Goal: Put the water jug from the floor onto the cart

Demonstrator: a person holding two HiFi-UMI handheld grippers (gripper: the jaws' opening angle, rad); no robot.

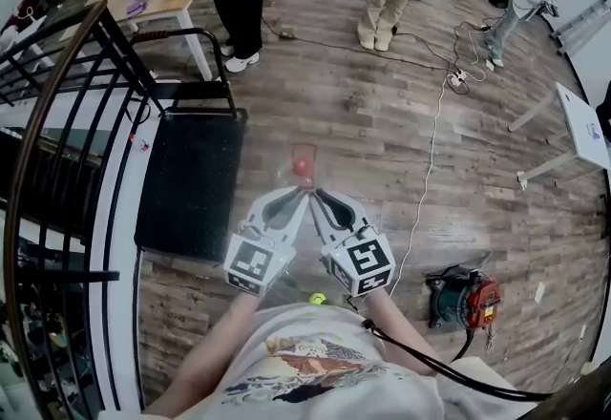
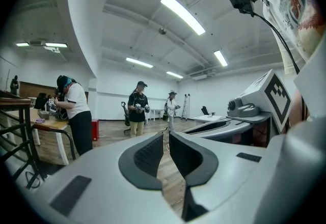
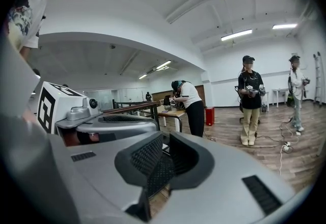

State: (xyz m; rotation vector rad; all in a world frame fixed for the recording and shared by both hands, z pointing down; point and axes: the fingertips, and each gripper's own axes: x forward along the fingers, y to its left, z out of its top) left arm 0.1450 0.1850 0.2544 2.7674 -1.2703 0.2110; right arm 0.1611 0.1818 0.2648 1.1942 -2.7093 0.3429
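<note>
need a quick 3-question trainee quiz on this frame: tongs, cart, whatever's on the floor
1. True or false: the left tongs and the right tongs are both shut, with nothing between them.
2. In the head view, the cart lies: A) left of the tongs; B) right of the tongs; C) out of view.
3. Which two colours has the machine on the floor at the lower right of the head view?
Key: 1 true. 2 A. 3 red and teal.

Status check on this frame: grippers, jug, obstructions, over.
Both shut, empty: left gripper, right gripper. Red-capped water jug just past their tips, right of the cart, not on it. Nothing seen between jug and cart.
</note>
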